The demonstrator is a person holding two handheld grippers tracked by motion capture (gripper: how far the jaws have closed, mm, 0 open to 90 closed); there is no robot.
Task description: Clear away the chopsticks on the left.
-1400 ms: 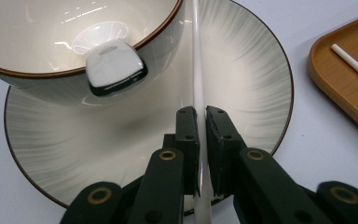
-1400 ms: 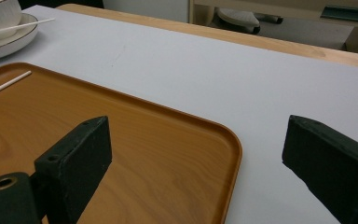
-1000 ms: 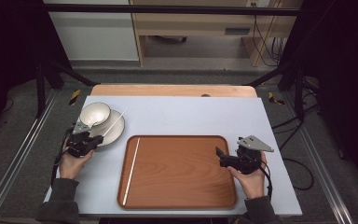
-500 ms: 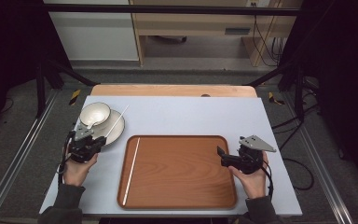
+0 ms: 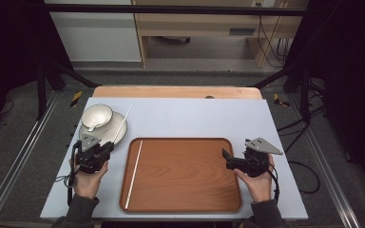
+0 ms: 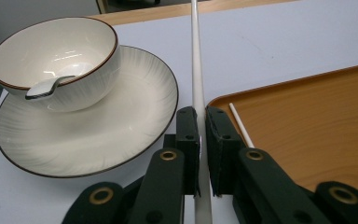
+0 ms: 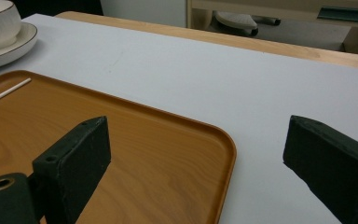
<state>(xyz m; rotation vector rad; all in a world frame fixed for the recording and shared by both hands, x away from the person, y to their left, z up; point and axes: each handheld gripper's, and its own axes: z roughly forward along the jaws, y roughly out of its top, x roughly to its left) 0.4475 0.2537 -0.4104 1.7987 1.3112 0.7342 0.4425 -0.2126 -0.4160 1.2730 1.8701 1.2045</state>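
Note:
A white bowl with a spoon in it stands on a white plate at the table's left. My left gripper is shut on a white chopstick, which runs forward past the plate's right rim. A second white chopstick lies along the left side of the brown wooden tray. At the tray's right edge my right gripper stands open, with nothing between its jaws.
The tray lies on a pale grey mat that covers the table. A bare wooden strip shows along the far edge. Beyond the table are dark floor, metal rails and a frame.
My left gripper has shifted a little right and toward the person, with the chopstick in it. The right gripper has hardly moved.

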